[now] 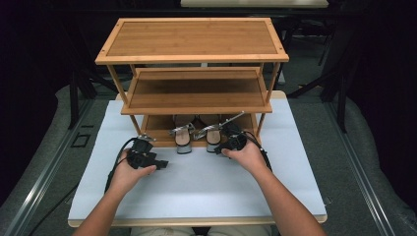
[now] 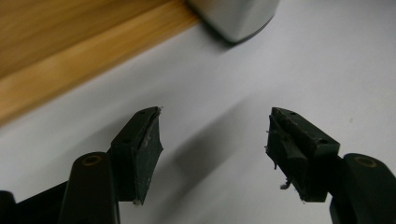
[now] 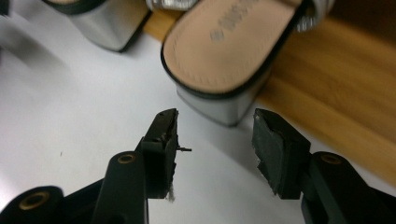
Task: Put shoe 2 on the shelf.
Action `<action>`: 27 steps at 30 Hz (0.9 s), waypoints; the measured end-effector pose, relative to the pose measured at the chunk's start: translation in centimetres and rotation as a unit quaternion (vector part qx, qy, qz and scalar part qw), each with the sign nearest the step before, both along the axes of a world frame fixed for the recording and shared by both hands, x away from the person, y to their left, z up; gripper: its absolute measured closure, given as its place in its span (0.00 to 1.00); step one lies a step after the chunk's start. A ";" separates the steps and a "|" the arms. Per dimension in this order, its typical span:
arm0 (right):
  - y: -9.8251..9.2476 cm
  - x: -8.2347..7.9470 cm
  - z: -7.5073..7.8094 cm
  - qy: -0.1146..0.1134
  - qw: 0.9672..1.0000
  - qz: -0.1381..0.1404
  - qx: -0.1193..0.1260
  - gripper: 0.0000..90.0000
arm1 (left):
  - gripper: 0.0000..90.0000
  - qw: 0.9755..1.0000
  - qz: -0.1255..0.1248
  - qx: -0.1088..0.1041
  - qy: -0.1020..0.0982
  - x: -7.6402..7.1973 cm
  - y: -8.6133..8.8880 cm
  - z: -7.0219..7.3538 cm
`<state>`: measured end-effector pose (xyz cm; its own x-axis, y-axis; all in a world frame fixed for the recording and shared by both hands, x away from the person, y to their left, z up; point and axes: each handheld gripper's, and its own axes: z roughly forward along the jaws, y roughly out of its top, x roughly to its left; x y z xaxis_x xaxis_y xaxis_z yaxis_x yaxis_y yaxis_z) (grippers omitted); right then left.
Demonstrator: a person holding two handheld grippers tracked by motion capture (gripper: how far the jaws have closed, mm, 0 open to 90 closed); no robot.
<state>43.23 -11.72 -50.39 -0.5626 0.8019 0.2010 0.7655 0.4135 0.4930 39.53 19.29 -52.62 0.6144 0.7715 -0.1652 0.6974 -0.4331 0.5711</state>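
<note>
**Both tongs open near the sandals on the lowest shelf**

A wooden shoe rack [image 1: 192,54] with three shelves stands on the white tabletop [image 1: 196,182]. Two silver block-heel sandals lie on its lowest shelf, with the heels coming over the front edge toward the person. The left sandal [image 1: 183,137] and the right sandal [image 1: 212,135] are side by side, just apart.

The right tongs [image 1: 221,149] are just in front of the heel of the right sandal [image 3: 219,60]. In the right gripper view the jaws stand moderately apart and nothing is between them; the silver heel is just beyond the tips, not touched. The heel of the left sandal [image 3: 105,25] shows at the upper left there.

The left tongs [image 1: 163,164] are low over the tabletop, left of the sandals and apart from them. In the left gripper view the jaws are wide and empty, over bare white surface, with the shelf edge [image 2: 70,65] and one silver heel [image 2: 236,18] farther off.
</note>
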 end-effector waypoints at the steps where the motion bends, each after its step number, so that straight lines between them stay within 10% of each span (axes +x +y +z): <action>1: 0.2 0.1 0.0 -0.008 1.000 -0.003 -0.002 0.56 | 0.38 1.000 -0.003 0.001 -0.006 0.3 -0.6 0.0; 11: 0.9 0.3 0.0 -0.013 1.000 -0.011 0.020 0.59 | 0.37 1.000 -0.006 -0.009 -0.015 3.1 -4.1 0.4; 27: 2.0 0.4 0.0 0.001 0.999 0.005 0.042 0.59 | 0.44 1.000 -0.001 -0.001 -0.016 4.2 -4.7 0.4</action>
<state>43.66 -9.72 -50.36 -0.5698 0.7767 0.2685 0.7624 0.3778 0.5253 43.70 14.58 -52.18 0.6206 0.7703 -0.1467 0.6775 -0.4327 0.5948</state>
